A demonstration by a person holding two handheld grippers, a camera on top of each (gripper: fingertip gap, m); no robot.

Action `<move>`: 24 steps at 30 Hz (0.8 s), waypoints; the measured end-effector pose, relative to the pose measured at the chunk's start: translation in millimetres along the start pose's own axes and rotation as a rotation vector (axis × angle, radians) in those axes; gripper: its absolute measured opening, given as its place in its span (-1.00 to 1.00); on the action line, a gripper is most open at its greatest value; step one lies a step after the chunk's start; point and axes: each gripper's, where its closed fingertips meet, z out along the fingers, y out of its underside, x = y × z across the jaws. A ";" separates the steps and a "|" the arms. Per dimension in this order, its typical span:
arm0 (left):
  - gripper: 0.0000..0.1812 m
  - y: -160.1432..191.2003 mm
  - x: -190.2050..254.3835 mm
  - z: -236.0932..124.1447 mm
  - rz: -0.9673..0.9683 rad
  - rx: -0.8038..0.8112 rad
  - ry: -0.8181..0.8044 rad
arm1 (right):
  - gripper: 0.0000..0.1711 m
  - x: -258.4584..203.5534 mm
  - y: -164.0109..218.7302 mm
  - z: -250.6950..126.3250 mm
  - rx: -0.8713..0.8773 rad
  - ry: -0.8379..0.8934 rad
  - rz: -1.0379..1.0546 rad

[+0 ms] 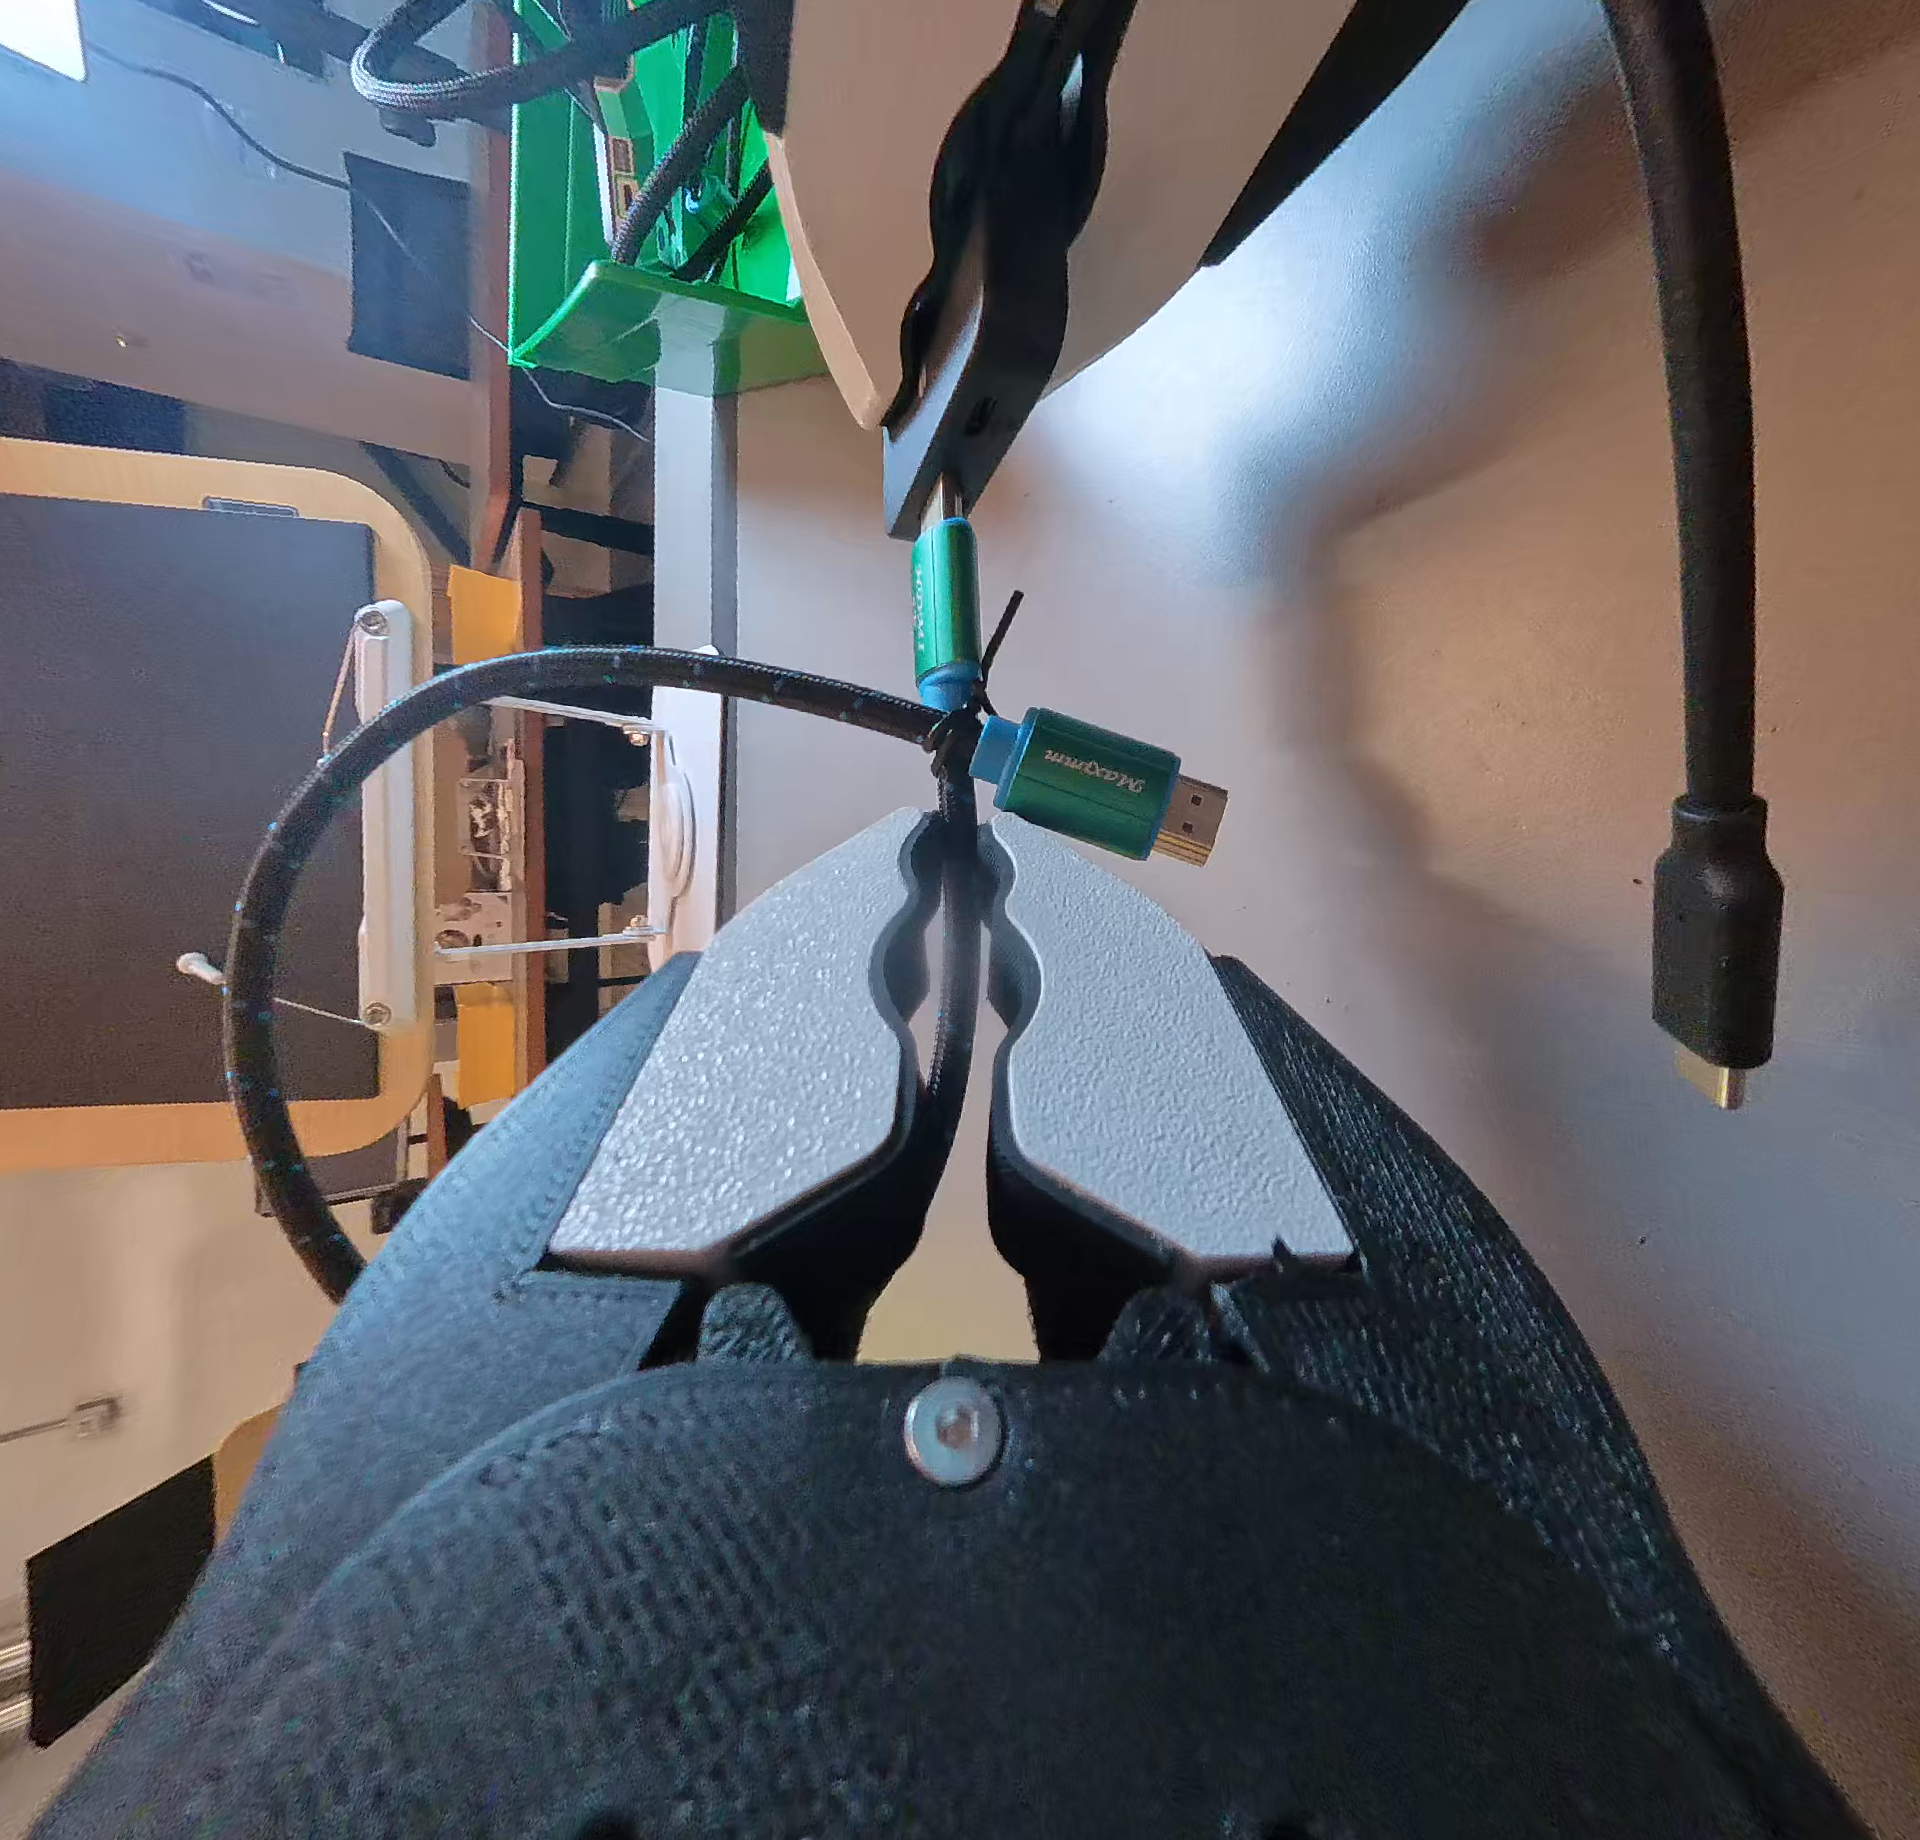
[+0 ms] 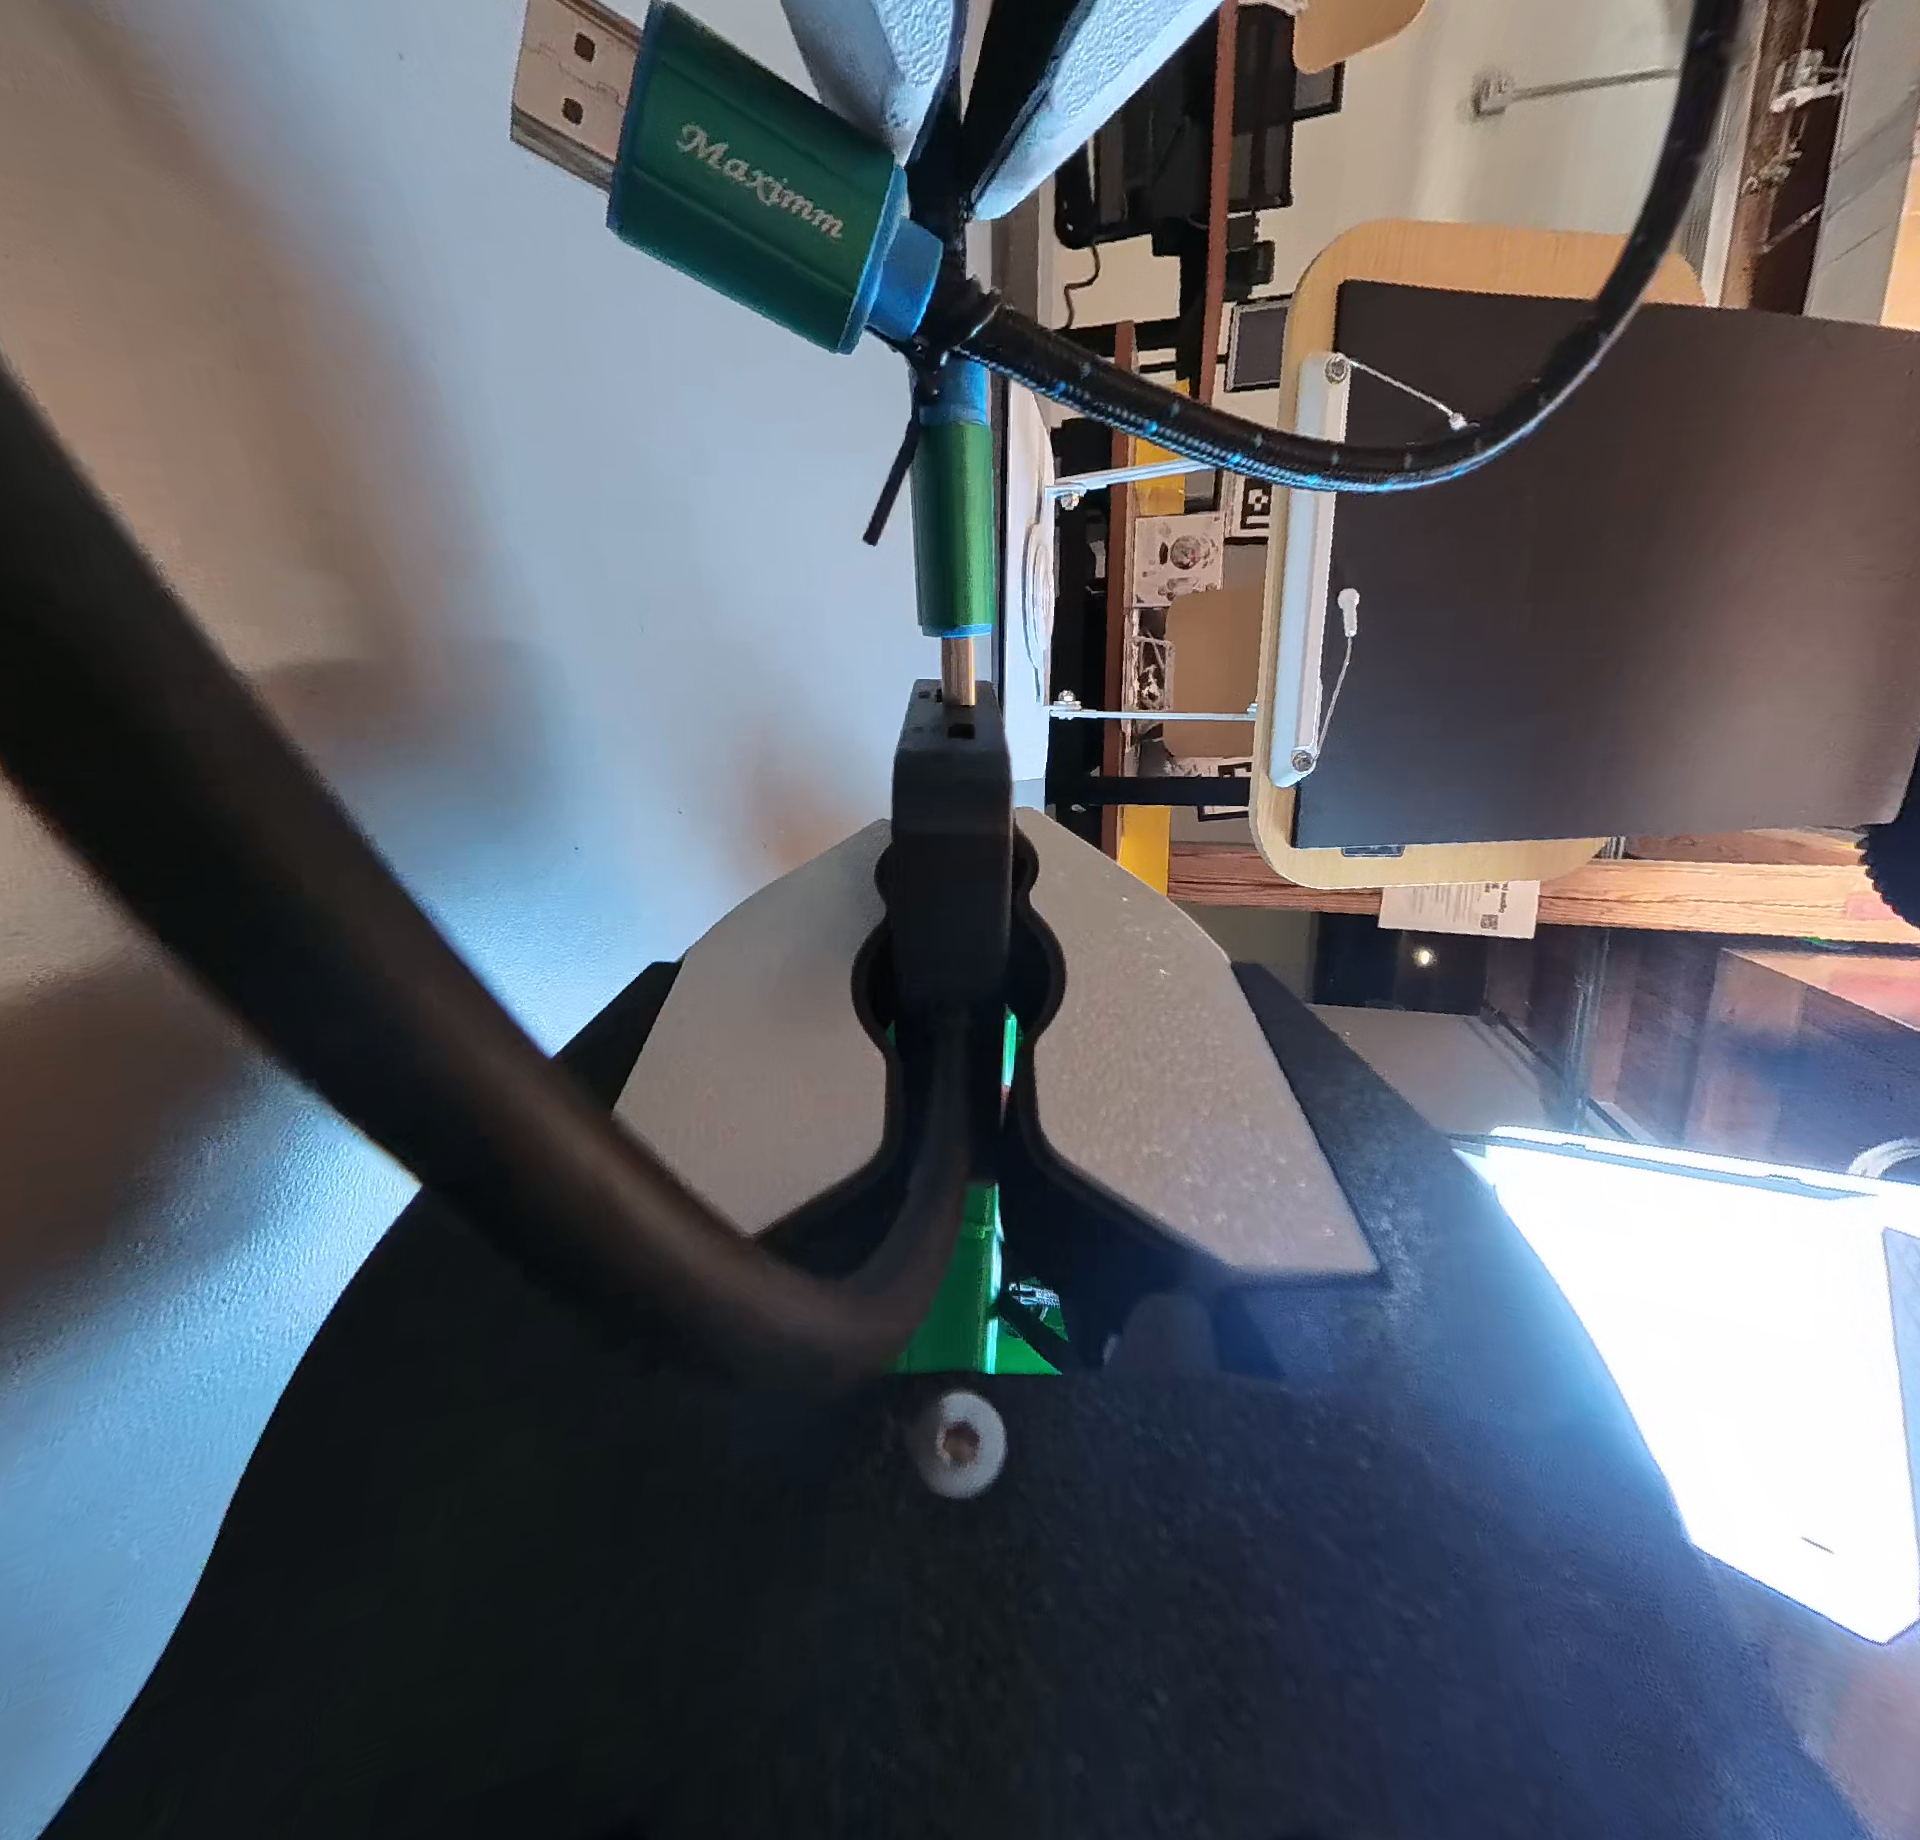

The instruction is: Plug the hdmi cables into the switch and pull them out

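Left gripper (image 1: 958,834) is clamped on the black braided, blue-flecked HDMI cable (image 1: 416,720) right behind its green metal plug (image 1: 943,614), so push/pull force runs straight along the plug axis. Directly ahead of its fingertips, that plug is seen entering the small black plastic switch block (image 1: 961,419), w/ a strip of gold shell exposed, so judged only partly seated or partly withdrawn; which cannot be told. Right gripper (image 2: 951,845) is closed on the switch body (image 2: 951,803) from the opposite side, prob. to brace it against the left's force. A second green metal plug (image 1: 1091,788), zip-tied to the same cable, hangs free just right of the left fingertips, kept clear of the port. A smooth black rubber cable w/ a black moulded plug (image 1: 1714,949) dangles unplugged, well right of the left gripper, apparently trailing from the switch.
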 end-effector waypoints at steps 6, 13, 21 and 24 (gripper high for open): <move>-0.92 1.4 8.2 0.7 -0.016 -0.018 0.052 | -0.83 -8.1 -3.3 -1.8 0.021 -0.032 -0.025; -0.92 3.5 16.4 2.4 -0.068 -0.086 0.125 | -0.83 -17.8 -4.1 -0.7 -0.019 -0.082 -0.047; -0.93 -0.8 37.2 2.3 -0.134 -0.044 0.261 | -0.85 -29.8 -12.2 -7.3 -0.019 -0.147 -0.067; -0.94 -3.0 38.7 1.1 -0.181 -0.011 0.288 | -0.85 -30.9 -12.5 -7.4 -0.017 -0.161 -0.053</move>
